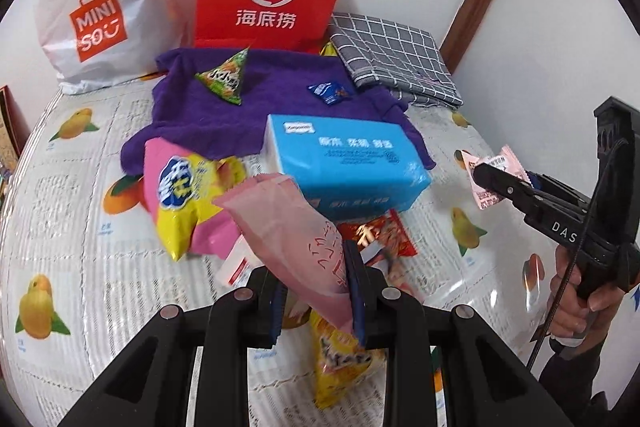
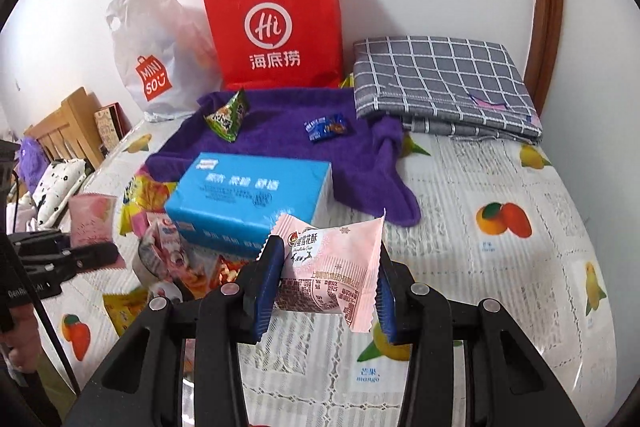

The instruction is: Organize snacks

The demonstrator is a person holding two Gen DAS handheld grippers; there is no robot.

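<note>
Two pink packets (image 1: 296, 227) (image 2: 332, 267), each pinched between fingers (image 1: 354, 287) (image 2: 268, 283).

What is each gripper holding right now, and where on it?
Left gripper clamps the tall pink snack bag at its lower end. Right gripper pinches the small pink snowflake-crisp packet across its middle, ends sticking out.

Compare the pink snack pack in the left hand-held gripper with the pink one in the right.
The left pack is long, slim and plain pink with faint markings; the right pack is short, squarish and bears a label and printed text. The left hand-held gripper holds its pack by the lower end, so it sticks up tilted; the right hand-held gripper pinches its pack across the width. Both are pink, sealed and lifted off the table.
</note>
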